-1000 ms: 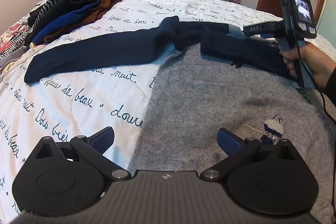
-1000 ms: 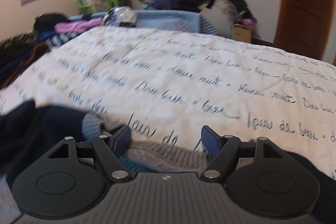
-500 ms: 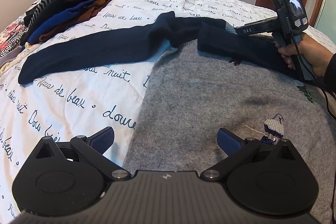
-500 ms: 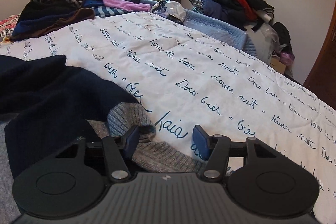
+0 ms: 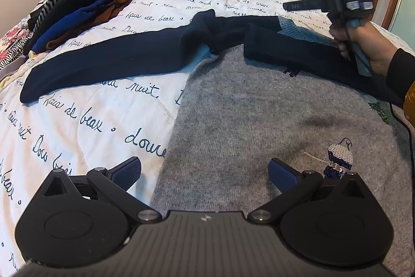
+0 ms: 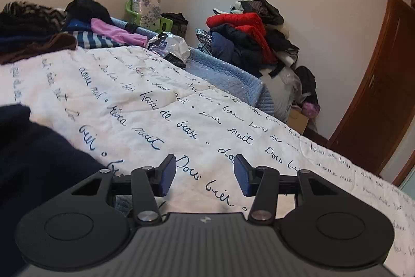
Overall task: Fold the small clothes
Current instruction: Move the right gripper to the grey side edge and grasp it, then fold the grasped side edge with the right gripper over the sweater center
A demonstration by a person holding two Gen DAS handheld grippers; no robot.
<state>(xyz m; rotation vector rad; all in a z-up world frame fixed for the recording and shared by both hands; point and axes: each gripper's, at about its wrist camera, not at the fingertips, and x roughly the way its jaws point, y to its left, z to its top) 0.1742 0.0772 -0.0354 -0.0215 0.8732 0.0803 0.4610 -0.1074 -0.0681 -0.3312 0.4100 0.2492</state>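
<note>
- Spread flat on the bed's quilt [image 5: 85,118], white with cursive script: grey sweater [image 5: 259,126], body toward the near edge, small beaded figure [image 5: 338,156] stitched on its front.
- Across the sweater's top, lying toward the far edge: navy sleeve [image 5: 109,64] stretched out to the left side of the bed, a second navy sleeve [image 5: 285,53] folded in over the grey body.
- Left gripper [image 5: 205,174]: hovering over the sweater's lower part, jaws wide apart, nothing between the pads.
- Right gripper [image 6: 205,177]: above bare quilt just beside the navy sleeve, jaws partly open and closing, nothing between them; in the left view, held by a hand [image 5: 363,40] near the right edge of the bed.
- Along the far left edge: folded clothes in a stack [image 5: 77,9].
- Beyond the far edge, against the wall: heap of clothes [image 6: 249,35].
</note>
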